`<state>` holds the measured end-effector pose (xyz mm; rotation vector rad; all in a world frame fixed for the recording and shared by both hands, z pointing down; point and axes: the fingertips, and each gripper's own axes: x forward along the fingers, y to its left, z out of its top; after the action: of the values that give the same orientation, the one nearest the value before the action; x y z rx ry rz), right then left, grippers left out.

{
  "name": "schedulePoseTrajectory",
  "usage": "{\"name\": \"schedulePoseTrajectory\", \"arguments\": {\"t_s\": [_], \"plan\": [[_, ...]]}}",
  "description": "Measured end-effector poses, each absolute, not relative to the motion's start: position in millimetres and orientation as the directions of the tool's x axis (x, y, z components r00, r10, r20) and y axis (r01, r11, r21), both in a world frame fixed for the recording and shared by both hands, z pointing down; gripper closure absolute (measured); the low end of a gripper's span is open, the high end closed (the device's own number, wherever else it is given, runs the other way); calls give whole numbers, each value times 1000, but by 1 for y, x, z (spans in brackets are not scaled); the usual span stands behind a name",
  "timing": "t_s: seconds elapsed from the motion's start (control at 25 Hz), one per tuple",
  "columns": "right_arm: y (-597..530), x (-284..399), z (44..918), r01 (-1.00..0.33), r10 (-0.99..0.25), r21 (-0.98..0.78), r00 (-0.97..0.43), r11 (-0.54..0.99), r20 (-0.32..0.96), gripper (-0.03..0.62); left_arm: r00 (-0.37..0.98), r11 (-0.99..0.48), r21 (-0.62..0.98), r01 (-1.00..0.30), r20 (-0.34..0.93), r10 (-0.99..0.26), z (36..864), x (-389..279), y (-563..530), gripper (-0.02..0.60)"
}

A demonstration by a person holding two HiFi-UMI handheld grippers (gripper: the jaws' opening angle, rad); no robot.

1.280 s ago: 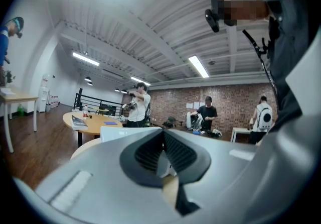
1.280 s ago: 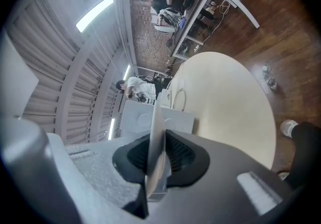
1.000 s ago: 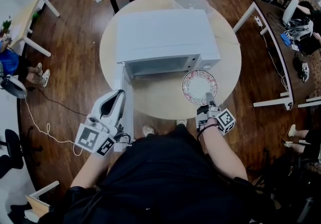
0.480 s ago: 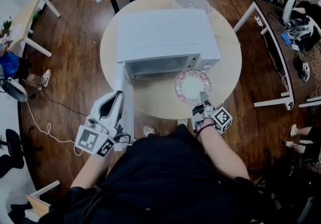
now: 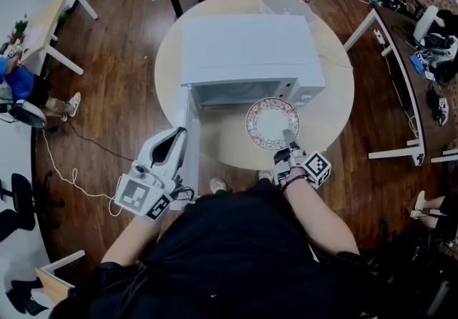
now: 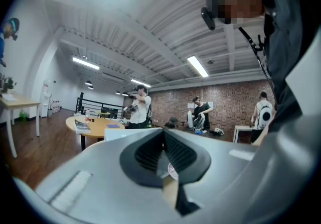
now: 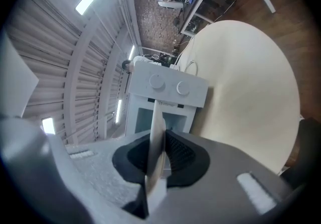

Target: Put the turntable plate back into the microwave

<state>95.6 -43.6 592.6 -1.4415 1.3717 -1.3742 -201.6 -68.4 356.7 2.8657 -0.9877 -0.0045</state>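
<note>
One plate [image 5: 272, 123], in the right claw [image 5: 288, 139], has neared the microwave [image 5: 247, 53].

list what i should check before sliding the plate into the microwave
1. Grip: ok, right gripper is shut on the plate rim.
2. Door: ok, swung open.
3. Alignment: not ok, plate sits toward the right end of the microwave opening.
4. Cavity clear: cannot tell, inside hidden.
5. Left gripper: ok, at the door, away from the plate.
</note>
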Motion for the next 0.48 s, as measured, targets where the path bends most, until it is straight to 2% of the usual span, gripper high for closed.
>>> {"name": "schedulePoseTrajectory", "arguments": {"t_s": [0.48], "plan": [[-63,65,598,-224,-953,-961,-219,-162,212,559,769,-762,110,-638,33,-639,358,-208,-70,577]]}}
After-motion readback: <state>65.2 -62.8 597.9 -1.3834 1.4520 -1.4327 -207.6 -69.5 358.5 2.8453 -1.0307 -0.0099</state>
